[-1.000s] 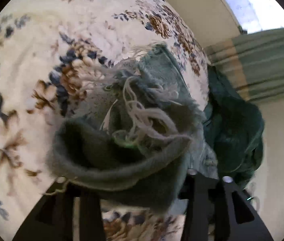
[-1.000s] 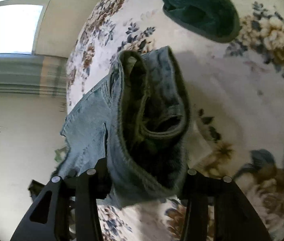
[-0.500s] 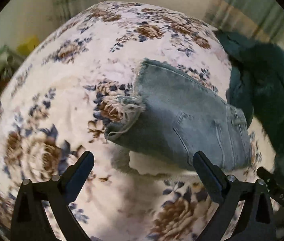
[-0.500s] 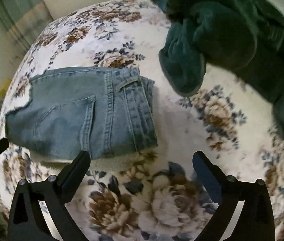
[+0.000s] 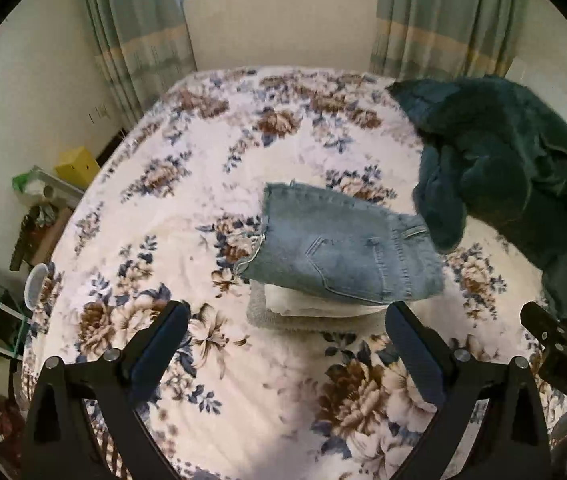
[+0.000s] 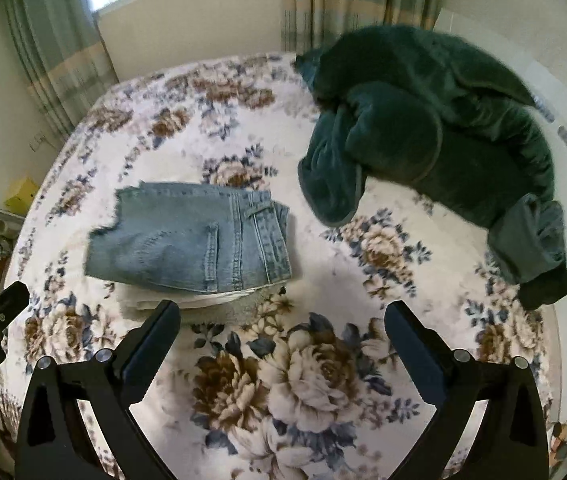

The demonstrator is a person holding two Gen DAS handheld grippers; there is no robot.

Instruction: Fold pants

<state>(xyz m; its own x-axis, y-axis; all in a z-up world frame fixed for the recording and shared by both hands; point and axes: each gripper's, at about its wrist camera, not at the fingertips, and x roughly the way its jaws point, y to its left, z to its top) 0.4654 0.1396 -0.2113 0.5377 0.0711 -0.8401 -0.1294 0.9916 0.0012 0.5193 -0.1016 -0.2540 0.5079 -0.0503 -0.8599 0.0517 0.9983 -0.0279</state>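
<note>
Both claws raised above the bed, empty.
The left claw [image 5: 285, 330] and right claw [image 6: 283, 328] hover side by side with fingers spread apart, pointed toward the folded jeans [image 6: 191, 240] lying on the floral bed [image 6: 303, 380] beside a green jacket [image 6: 423, 128].

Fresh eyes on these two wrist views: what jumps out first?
The folded blue jeans, lying mid-bed on a stack of pale folded fabric. Next, the dark green garment heap piled to their right on the floral bedspread. Both the left gripper and right gripper hang open, holding nothing.
</note>
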